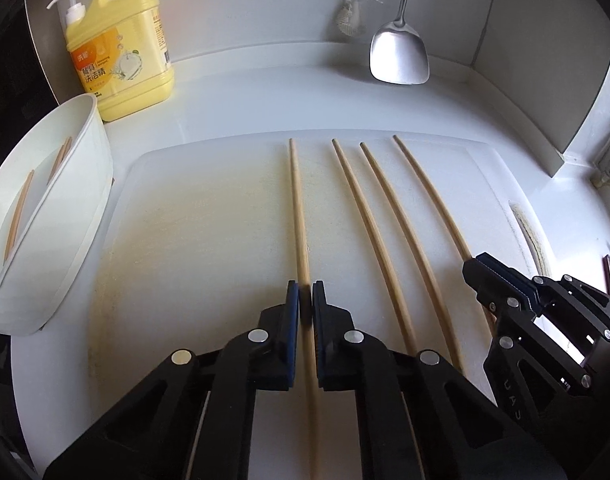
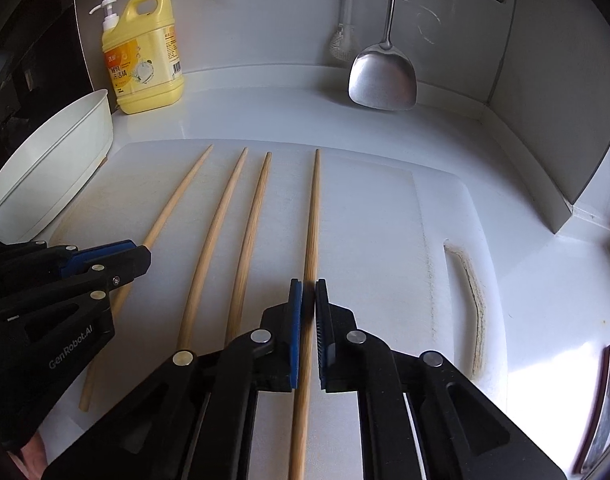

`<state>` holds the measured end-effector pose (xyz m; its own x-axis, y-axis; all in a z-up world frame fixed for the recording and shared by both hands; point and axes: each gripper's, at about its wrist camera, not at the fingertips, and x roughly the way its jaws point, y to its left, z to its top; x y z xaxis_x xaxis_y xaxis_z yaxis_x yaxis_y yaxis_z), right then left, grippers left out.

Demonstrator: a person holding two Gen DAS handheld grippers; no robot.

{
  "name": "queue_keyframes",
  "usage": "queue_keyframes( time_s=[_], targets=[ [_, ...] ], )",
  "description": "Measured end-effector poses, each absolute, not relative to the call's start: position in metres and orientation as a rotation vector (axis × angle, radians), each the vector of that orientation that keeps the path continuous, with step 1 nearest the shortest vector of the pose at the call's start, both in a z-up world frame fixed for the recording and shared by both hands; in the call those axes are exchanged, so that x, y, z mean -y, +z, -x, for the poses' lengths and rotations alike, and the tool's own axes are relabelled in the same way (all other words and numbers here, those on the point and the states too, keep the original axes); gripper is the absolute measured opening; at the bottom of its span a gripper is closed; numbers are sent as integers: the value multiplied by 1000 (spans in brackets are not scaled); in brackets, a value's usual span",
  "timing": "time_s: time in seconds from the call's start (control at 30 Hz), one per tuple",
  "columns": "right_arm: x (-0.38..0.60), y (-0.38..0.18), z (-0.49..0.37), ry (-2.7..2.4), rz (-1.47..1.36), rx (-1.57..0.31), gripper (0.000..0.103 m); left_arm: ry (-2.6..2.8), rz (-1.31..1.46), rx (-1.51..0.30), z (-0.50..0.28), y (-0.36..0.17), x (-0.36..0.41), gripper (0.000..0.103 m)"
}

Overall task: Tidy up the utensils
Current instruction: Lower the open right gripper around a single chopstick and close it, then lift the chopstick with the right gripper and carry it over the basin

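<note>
Several long bamboo chopsticks lie side by side on a white cutting board [image 1: 209,216]. My left gripper [image 1: 305,300] is shut on the leftmost chopstick [image 1: 298,208], which runs between its blue pads. My right gripper [image 2: 308,300] is shut on the rightmost chopstick [image 2: 313,216]. Two chopsticks [image 1: 369,216] [image 1: 401,216] lie loose between them. The right gripper also shows in the left wrist view [image 1: 475,270], the left one in the right wrist view [image 2: 143,254]. A white tub [image 1: 85,184] at the left holds a few chopsticks [image 1: 19,212].
A yellow dish soap bottle [image 1: 121,52] stands behind the tub against the back wall. A steel spatula [image 1: 399,52] and a brush [image 1: 347,16] hang at the back. A wall panel [image 1: 585,112] stands at the right. The board has a handle slot [image 2: 473,300].
</note>
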<state>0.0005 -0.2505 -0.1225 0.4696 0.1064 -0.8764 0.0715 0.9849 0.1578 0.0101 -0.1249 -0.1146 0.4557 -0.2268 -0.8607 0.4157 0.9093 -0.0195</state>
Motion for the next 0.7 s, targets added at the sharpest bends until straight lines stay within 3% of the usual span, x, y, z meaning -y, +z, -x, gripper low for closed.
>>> queue_keyframes(
  time_s=[0.4, 0.7],
  targets=[
    [269, -99, 7, 18, -361, -1081, 6, -435, -156, -1084, -10, -91, 107, 7],
    [243, -38, -7, 85, -357, -992, 6, -408, -94, -966, -22, -23, 63, 7]
  ],
)
